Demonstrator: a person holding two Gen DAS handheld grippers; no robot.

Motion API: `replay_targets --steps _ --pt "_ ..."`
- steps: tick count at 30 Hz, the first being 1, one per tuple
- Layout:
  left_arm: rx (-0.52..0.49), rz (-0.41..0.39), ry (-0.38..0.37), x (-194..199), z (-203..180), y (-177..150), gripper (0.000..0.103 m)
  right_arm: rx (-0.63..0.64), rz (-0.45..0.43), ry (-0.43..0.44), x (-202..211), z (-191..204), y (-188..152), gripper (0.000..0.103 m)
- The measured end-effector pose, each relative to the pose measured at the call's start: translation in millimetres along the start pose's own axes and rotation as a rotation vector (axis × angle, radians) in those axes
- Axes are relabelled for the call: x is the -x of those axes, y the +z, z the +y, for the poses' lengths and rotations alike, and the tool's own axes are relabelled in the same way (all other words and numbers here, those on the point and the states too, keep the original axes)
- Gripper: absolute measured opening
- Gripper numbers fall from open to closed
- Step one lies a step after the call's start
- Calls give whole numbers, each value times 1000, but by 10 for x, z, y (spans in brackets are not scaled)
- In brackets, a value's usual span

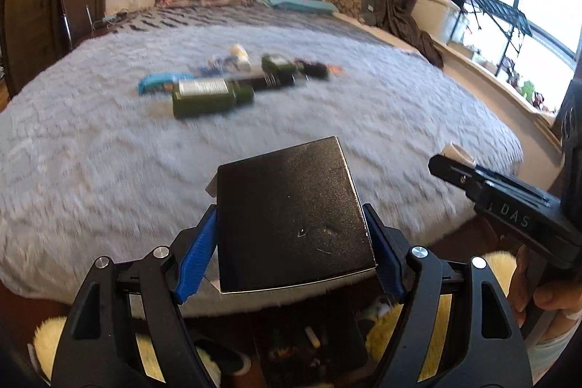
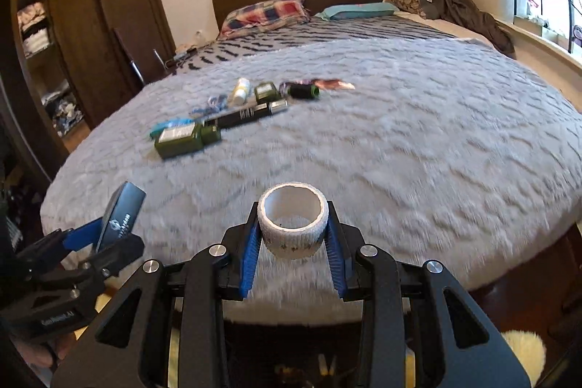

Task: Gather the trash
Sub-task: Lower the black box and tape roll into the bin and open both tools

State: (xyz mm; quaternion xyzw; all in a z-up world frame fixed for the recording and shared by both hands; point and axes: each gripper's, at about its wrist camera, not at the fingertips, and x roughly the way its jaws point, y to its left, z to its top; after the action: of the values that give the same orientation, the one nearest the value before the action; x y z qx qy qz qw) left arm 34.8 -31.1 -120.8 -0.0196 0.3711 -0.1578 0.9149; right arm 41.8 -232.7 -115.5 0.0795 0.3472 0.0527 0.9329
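Left gripper [image 1: 291, 235], blue pads clamped on the side edges of a flat black cardboard box [image 1: 291, 217], held above the near edge of the bed with its grey shaggy blanket [image 1: 109, 170]. Right gripper [image 2: 294, 235], jaws partly closed on a white roll of bandage tape [image 2: 293, 224], hollow core facing up — also over the near edge. Remaining litter — a dark green rectangular bottle [image 2: 182, 140], a black tube [image 2: 243, 114], a small white bottle [image 2: 241, 90] — clusters mid-bed, well apart from both grippers; open blanket lies between and to the right.
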Motion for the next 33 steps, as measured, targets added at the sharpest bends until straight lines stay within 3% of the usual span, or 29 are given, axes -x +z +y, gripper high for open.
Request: replay_targets --steps 9,19,26,33 --pt "15 186 -37 -258 -27 -602 72 -15 163 21 -106 -41 -517 34" --pt "28 409 -44 -783 54 -1103 72 -33 375 49 -610 -33 -1009 34" --pt "22 490 -56 -1028 63 -1254 72 -40 473 60 -843 -50 -1237 34" --pt "18 532 -76 -1150 107 -1290 73 -65 507 79 -965 -91 -1355 35"
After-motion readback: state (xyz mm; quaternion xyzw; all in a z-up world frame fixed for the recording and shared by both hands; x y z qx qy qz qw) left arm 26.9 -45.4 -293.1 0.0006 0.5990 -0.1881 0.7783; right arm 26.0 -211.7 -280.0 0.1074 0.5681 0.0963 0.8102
